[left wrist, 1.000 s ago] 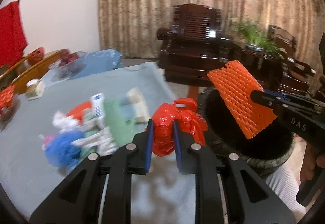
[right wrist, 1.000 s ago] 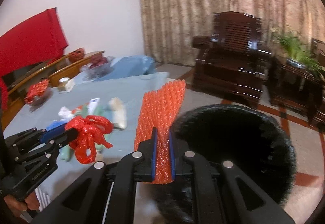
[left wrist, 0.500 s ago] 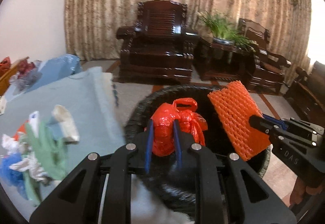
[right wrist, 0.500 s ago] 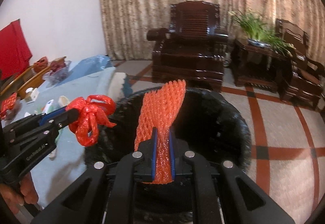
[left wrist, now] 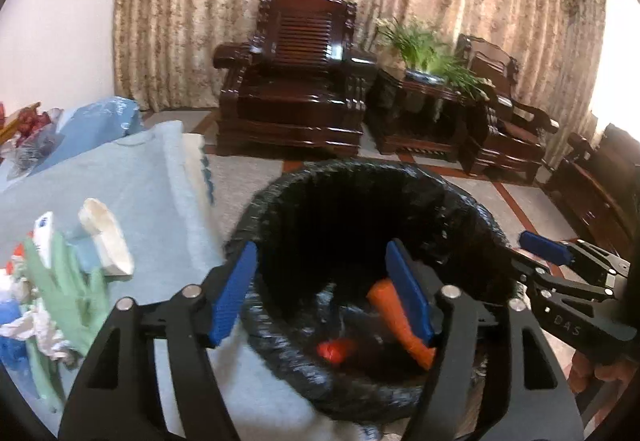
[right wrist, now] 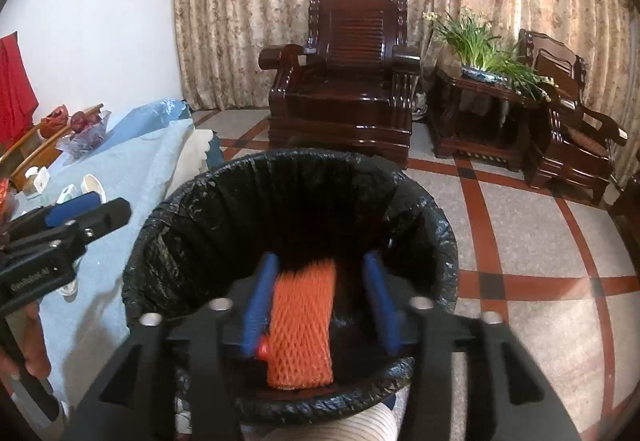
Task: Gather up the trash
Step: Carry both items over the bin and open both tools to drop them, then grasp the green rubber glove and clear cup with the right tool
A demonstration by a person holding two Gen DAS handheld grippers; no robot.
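A bin lined with a black bag (left wrist: 472,217) (right wrist: 432,217) stands beside the table. My left gripper (left wrist: 322,281) is open and empty over its near rim. The red plastic bag (left wrist: 334,350) lies at the bin's bottom, next to the orange foam net (left wrist: 394,311). My right gripper (right wrist: 320,301) is open over the bin, with the orange foam net (right wrist: 302,329) loose between its fingers, inside the bin. The right gripper shows in the left wrist view (left wrist: 548,253); the left gripper shows in the right wrist view (right wrist: 80,213).
A table with a light blue cloth (left wrist: 132,185) (right wrist: 132,177) holds more trash: green, white and blue scraps (left wrist: 60,289) and a white piece (left wrist: 106,241). A dark wooden armchair (left wrist: 296,81) (right wrist: 348,81), a side table with a plant (right wrist: 476,53) and tiled floor lie beyond.
Both grippers have opened over the bin. The red bag and the orange foam net have dropped out of the jaws into the bin.
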